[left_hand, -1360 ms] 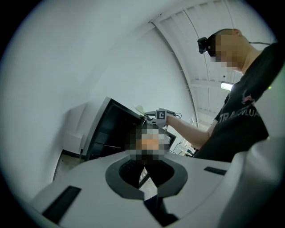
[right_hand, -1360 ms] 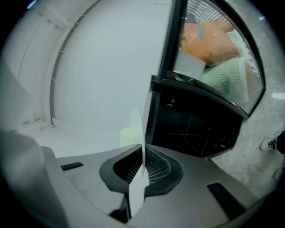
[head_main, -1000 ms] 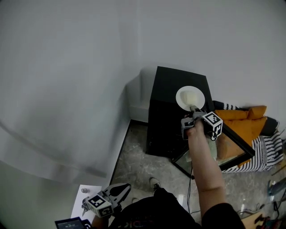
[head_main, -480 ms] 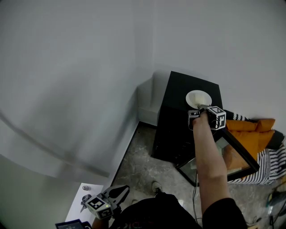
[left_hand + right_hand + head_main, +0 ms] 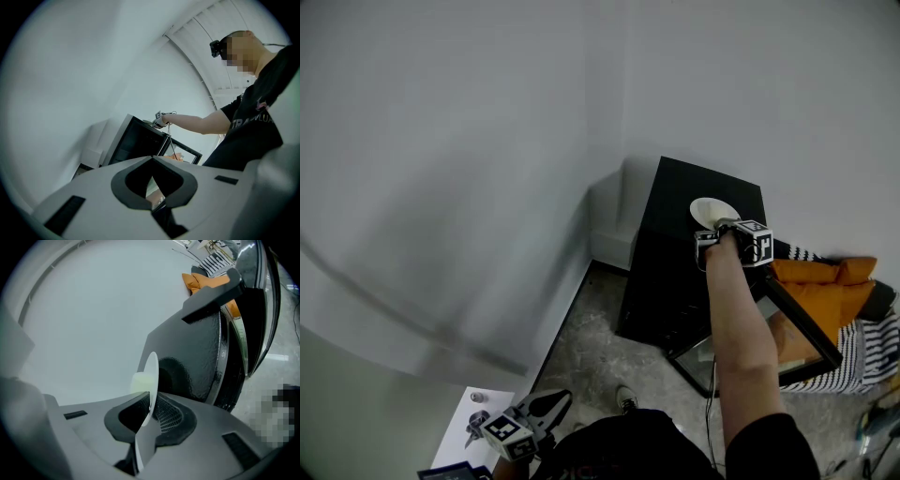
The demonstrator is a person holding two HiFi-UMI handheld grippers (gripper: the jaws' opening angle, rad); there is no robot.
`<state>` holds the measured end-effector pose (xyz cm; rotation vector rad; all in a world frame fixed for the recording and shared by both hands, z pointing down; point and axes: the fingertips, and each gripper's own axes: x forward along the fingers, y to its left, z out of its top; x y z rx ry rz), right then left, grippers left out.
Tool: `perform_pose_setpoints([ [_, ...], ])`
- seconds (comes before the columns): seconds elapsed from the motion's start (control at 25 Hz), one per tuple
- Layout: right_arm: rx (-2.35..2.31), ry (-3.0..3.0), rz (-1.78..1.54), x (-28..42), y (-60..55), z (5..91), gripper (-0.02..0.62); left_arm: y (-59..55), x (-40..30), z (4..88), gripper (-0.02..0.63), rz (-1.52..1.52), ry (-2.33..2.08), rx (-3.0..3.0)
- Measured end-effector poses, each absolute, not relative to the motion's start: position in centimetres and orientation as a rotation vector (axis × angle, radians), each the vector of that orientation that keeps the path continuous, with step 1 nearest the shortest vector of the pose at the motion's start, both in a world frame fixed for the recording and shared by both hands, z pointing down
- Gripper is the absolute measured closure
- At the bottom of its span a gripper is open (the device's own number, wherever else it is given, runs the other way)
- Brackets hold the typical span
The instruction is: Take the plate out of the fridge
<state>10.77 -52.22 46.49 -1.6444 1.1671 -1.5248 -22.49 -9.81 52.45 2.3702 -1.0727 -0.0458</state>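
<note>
A white plate sits just over the top of the black fridge, near its back right part. My right gripper is shut on the plate's near rim. In the right gripper view the plate stands edge-on between the pads, with the fridge top right behind it. Whether the plate rests on the top I cannot tell. The fridge door hangs open to the right. My left gripper is low at the bottom left, jaws together and holding nothing.
A white box stands in the corner left of the fridge. Orange cushions and striped cloth lie behind the open door. A white sheet lies on the stone floor by my left gripper. Walls close in on two sides.
The right gripper has carried the plate a little further back over the fridge top, and the plate now looks flatter. The left gripper has hardly moved.
</note>
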Motion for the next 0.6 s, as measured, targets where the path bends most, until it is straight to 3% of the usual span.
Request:
perform_pose_setpoints([
  [0.16,-1.682,1.214,-1.540,10.6,-52.5,46.4,0.572,-10.0,-22.9,53.0,0.601,-0.038,-1.082,2.359],
  [0.32,-1.642,1.378,-1.561,9.6,-53.0,45.6,0.476,-9.9,-22.8,53.1,0.601,-0.031,-1.074,2.358],
  [0.6,-1.671,1.719,-1.552,8.3,-53.0,45.0,0.423,-9.6,-22.9,53.2,0.601,-0.014,-1.052,2.371],
])
